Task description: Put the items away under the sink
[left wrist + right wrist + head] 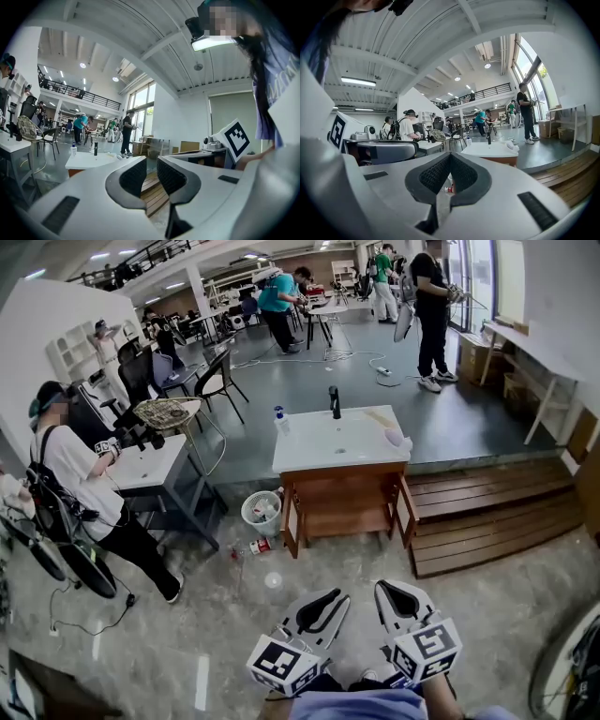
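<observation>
Standing well back from the open-doored sink cabinet [342, 507], holding the left gripper [151, 161] slightly parted and empty, the right gripper [450, 157] pinched together (nothing between).

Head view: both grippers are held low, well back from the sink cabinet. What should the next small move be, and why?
Probably step toward the sink cabinet and lower the left gripper to the small container on the floor by its left door. Both grippers are empty, the cabinet doors stand open, and the left fingers are apart while the right gripper is shut.
</observation>
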Available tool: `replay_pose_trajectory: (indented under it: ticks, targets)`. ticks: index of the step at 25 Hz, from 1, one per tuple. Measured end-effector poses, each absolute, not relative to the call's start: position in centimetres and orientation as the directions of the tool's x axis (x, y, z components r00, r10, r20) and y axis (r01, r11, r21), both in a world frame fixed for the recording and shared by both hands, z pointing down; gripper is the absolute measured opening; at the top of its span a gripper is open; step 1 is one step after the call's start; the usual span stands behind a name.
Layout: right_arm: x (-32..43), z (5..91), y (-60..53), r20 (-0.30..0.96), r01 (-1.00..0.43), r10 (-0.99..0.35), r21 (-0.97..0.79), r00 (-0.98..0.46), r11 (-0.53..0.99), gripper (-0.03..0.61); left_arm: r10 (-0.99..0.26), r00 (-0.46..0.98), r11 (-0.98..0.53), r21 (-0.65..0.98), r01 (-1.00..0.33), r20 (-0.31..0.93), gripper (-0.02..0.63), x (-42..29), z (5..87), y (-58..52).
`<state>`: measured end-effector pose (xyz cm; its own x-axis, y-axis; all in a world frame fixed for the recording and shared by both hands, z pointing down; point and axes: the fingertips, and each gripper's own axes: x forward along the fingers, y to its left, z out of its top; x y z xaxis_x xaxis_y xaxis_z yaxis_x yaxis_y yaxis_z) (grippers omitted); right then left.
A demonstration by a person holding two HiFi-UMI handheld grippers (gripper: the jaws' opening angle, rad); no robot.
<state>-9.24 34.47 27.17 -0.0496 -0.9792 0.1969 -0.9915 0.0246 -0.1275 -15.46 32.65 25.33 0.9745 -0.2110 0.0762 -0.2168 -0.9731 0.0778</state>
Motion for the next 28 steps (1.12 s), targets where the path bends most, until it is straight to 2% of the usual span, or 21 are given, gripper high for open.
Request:
replay_pose_trajectory:
  ticks: [18, 28]
  targets:
    - [-4.7, 28.9, 37.3, 0.210, -0.991, -0.977, -0.131, -0.045, 0.018, 0.012, -0.188, 0.976, -0.978, 0.066, -0.195, 0.109, 0.075, -10.7, 26.3, 35.7]
    - [-2.4, 30.4, 33.7, 0.236, -0.990, -0.971, -0.138, -0.049, 0.016, 0.012, -0.180, 0.975, -0.978, 0.081, -0.192, 0.132, 0.075, -8.3, 27.8, 32.1]
